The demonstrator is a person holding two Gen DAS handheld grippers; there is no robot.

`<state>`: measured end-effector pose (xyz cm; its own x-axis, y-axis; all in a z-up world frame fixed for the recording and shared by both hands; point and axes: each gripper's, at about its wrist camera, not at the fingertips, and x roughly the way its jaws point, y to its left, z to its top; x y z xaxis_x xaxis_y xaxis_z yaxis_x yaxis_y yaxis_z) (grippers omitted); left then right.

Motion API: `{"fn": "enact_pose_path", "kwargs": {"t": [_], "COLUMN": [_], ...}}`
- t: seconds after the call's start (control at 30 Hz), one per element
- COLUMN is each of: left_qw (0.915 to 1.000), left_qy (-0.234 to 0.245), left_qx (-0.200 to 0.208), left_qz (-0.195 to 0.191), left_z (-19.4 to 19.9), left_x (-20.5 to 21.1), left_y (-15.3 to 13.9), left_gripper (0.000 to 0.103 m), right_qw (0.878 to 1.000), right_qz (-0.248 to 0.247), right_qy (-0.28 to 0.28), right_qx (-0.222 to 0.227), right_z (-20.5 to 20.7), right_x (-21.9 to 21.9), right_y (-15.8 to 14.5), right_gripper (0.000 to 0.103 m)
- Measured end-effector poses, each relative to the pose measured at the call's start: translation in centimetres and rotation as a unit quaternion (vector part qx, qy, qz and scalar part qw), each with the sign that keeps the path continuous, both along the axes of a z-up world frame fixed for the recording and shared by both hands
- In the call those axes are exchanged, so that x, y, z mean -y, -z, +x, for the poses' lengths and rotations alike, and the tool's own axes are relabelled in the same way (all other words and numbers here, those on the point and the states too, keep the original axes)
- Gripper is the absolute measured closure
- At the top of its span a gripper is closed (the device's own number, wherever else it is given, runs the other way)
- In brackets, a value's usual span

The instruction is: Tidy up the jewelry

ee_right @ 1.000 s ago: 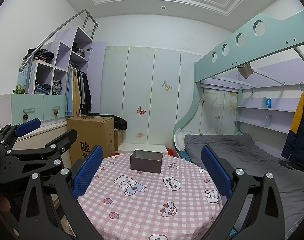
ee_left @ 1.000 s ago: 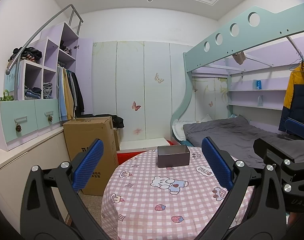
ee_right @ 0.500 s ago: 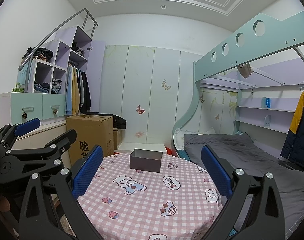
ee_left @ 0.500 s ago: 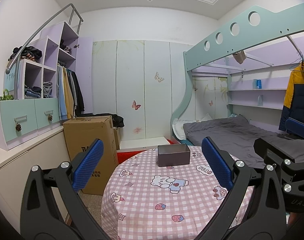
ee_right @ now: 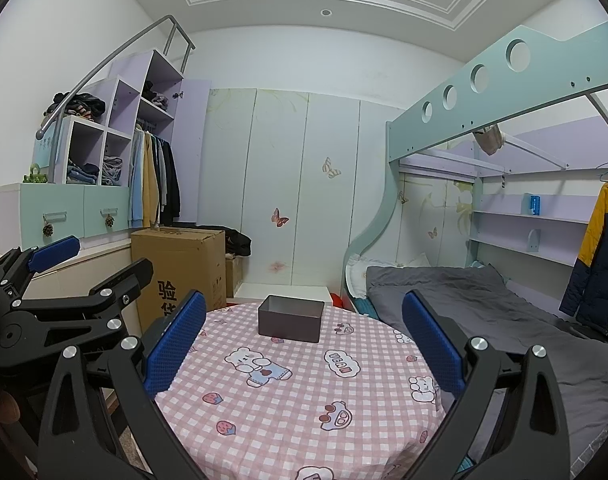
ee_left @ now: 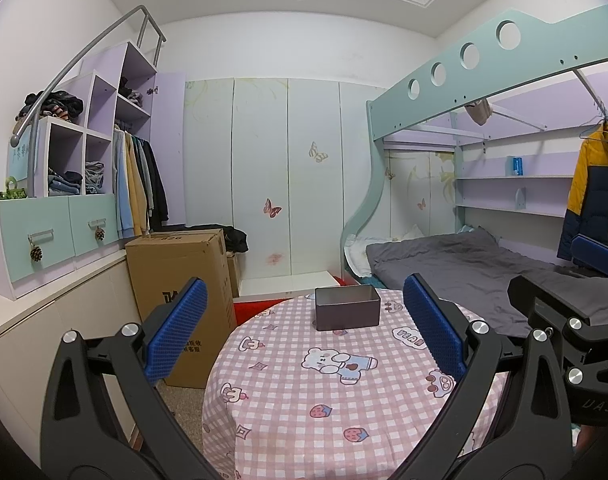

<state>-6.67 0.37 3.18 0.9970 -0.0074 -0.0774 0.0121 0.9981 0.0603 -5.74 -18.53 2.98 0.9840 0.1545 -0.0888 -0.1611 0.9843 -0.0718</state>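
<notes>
A dark grey open box [ee_left: 347, 307] stands near the far edge of a round table with a pink checked cloth [ee_left: 304, 392]; it also shows in the right wrist view [ee_right: 291, 318]. No jewelry shows on the cloth [ee_right: 304, 400]. My left gripper [ee_left: 304, 332] is open and empty, held above the near side of the table. My right gripper [ee_right: 304, 332] is open and empty too, beside the left one. The right gripper shows at the right edge of the left wrist view [ee_left: 576, 320], and the left gripper at the left edge of the right wrist view [ee_right: 56, 300].
A tall cardboard box [ee_left: 180, 280] stands left of the table by a white counter [ee_left: 44, 320]. A bed with grey bedding [ee_left: 464, 268] lies to the right under a bunk frame. Wardrobe doors [ee_left: 288, 184] fill the back wall.
</notes>
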Motion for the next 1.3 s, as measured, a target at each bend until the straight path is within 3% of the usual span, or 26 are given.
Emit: {"fn": "enact_pose_path", "kwargs": {"t": [1.3], "left_qw": [1.0000], "left_qy": [0.000], "left_qx": [-0.002], "left_qz": [0.001], "left_z": [0.09], "left_x": [0.00], "left_y": [0.14], "left_gripper": [0.007], "right_qw": [1.000], "right_qz": [-0.001], "right_qy": [0.001], "right_qx": [-0.005], "right_z": [0.25], "right_x": [0.66], "right_y": [0.75], "right_gripper": [0.008]}}
